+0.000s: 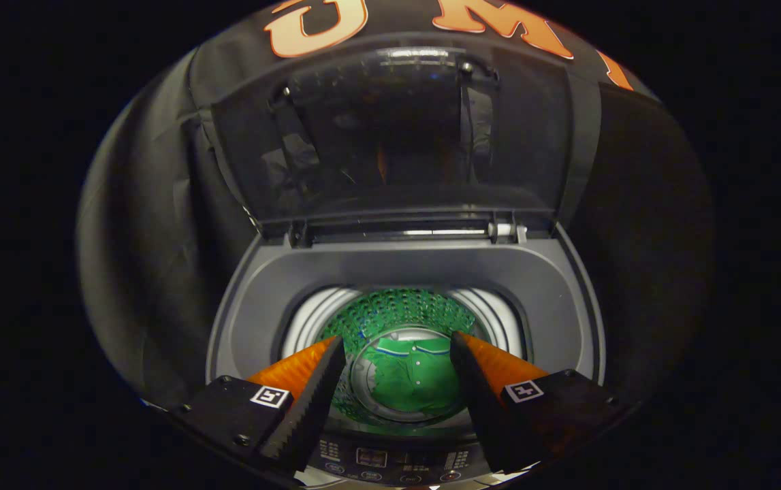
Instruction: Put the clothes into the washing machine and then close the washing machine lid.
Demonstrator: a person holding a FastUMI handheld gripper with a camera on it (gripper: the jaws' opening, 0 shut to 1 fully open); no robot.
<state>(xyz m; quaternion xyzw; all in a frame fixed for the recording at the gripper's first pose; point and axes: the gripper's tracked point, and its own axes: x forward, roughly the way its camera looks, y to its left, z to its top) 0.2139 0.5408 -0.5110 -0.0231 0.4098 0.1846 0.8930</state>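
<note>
Through the gripper view, my gripper hangs over the top-loading washing machine, its fingers spread wide apart and holding nothing; below and between them, at the bottom of the machine's drum, lies the green shirt; the machine's dark see-through lid stands raised at the back of the opening; its control panel sits at the front rim, beneath my fingers.

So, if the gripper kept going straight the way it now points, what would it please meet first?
Probably the green shirt lying at the bottom of the drum. The gripper is open, nothing between its fingers, aimed down into the washer; depth is hard to judge.
</note>
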